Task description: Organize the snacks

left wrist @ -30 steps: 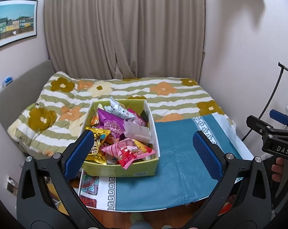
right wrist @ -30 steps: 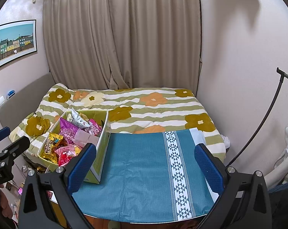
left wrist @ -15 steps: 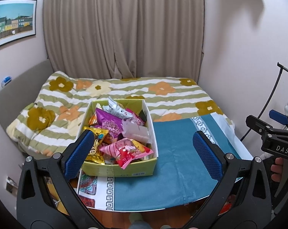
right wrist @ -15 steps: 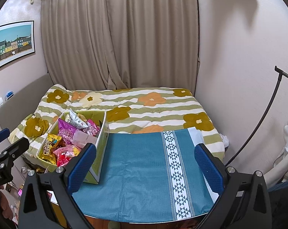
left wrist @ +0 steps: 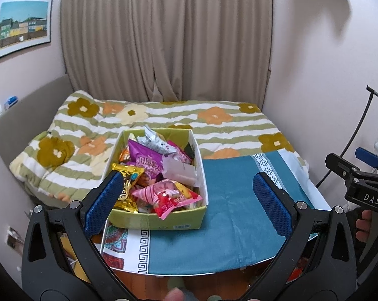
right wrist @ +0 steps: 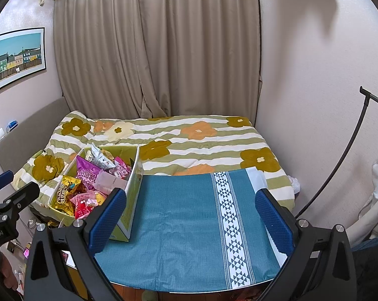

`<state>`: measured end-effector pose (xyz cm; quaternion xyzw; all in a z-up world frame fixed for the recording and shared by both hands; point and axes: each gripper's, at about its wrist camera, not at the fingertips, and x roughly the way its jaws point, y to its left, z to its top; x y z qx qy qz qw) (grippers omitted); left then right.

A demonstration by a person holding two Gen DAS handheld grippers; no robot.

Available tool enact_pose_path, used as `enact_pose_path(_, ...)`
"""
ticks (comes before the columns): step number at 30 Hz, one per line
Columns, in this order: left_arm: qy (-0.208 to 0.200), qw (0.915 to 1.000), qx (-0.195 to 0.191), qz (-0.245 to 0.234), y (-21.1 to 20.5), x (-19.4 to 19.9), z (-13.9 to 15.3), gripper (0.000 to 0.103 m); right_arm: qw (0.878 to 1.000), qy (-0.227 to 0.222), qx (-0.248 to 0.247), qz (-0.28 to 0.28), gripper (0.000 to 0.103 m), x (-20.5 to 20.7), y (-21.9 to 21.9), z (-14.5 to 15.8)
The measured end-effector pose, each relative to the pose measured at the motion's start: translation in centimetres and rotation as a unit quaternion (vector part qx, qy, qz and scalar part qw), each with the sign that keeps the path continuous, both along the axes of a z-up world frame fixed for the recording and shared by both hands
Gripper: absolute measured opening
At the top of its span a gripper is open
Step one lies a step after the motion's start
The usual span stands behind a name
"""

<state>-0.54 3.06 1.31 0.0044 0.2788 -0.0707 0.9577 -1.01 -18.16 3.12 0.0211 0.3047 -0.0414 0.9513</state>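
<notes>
A yellow-green cardboard box point(left wrist: 154, 219) full of snack packets stands on the left part of a table with a teal cloth point(left wrist: 229, 200). On top lie a pink-red packet point(left wrist: 167, 197), a gold packet point(left wrist: 127, 183), a purple packet point(left wrist: 145, 159) and a silver packet point(left wrist: 155, 141). My left gripper point(left wrist: 186, 188) is open and empty, held above the box's front right. My right gripper point(right wrist: 191, 205) is open and empty over the teal cloth point(right wrist: 189, 213), with the box point(right wrist: 130, 195) at its left finger.
A bed with a green-striped flower quilt point(left wrist: 169, 118) lies behind the table, with curtains point(left wrist: 164, 37) beyond. The right gripper body point(left wrist: 359, 188) shows at the right edge of the left wrist view. A black stand point(right wrist: 339, 155) leans by the right wall.
Both views have shifted slightly: the box and table appear a little further left and higher in each frame. Both grippers stay open and empty.
</notes>
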Motion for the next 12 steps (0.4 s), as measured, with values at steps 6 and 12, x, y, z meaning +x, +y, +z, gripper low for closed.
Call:
enact_pose_path(6, -0.004, 1.0000, 0.001, 0.005, 0.0, -0.5, 0.2, 0.102, 1.000, -0.001, 0.000, -0.001, 0.102, 0.0, -0.1, 0.1)
enact_pose_path(12, -0.007, 0.9999, 0.003, 0.015, 0.1, -1.1, 0.3, 0.102, 1.000, -0.002, 0.001, -0.001, 0.102, -0.2, -0.1, 0.3)
